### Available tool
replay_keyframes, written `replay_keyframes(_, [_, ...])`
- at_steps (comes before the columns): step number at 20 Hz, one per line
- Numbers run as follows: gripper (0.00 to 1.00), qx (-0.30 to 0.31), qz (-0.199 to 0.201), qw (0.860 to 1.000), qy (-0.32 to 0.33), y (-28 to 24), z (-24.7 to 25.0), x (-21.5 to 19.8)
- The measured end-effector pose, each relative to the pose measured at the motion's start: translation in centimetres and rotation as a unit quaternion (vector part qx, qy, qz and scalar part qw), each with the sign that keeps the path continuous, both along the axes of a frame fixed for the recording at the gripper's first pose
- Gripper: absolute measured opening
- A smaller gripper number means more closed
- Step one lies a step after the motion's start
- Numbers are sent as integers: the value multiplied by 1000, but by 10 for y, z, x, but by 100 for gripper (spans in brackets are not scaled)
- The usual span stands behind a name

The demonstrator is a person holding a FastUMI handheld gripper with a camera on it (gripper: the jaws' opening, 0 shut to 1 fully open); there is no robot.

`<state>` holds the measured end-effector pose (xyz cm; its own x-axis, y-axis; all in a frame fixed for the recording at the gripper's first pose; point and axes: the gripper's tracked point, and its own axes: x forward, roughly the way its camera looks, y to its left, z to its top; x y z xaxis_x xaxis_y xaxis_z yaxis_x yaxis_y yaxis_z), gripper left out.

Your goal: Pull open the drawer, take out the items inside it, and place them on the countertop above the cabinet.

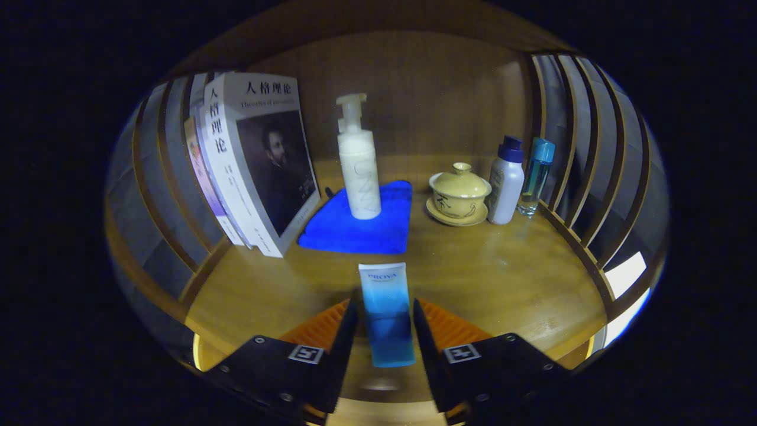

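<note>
- The gripper holds a blue and white cosmetic tube between its two fingers; both fingers press on the sides of the tube, so it is clamped.
- The tube stands upright, white part at the top and blue part below, and it is above the front part of the wooden countertop. I cannot tell if its lower end touches the wood.
- Just beyond the tube lies a blue cloth, flat on the countertop.
- A white pump bottle stands upright on the far part of this cloth.
- Left of the cloth, some books stand on the countertop and lean a little; the front one has a portrait on the cover.
- Right of the cloth there is a yellow lidded tea bowl on its saucer.
- Beside the tea bowl stands a white bottle with a dark blue cap, and next to it a clear bottle with a teal cap, near the slatted side wall.
</note>
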<state>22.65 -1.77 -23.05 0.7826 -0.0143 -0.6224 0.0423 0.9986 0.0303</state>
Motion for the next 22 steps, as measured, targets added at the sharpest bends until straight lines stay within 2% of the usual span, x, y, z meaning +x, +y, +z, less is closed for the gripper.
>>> replay_keyframes(3, [96,5,-7,999,-33,-2,24,-16])
replay_keyframes(8, [95,27,-12,994,-104,2,74,-53])
replay_keyframes(14, [95,-8,1,985,-175,9,132,-109])
replay_keyframes(18, [95,7,25,978,-205,30,145,-154])
replay_keyframes(22, [95,-17,37,967,-253,40,149,-196])
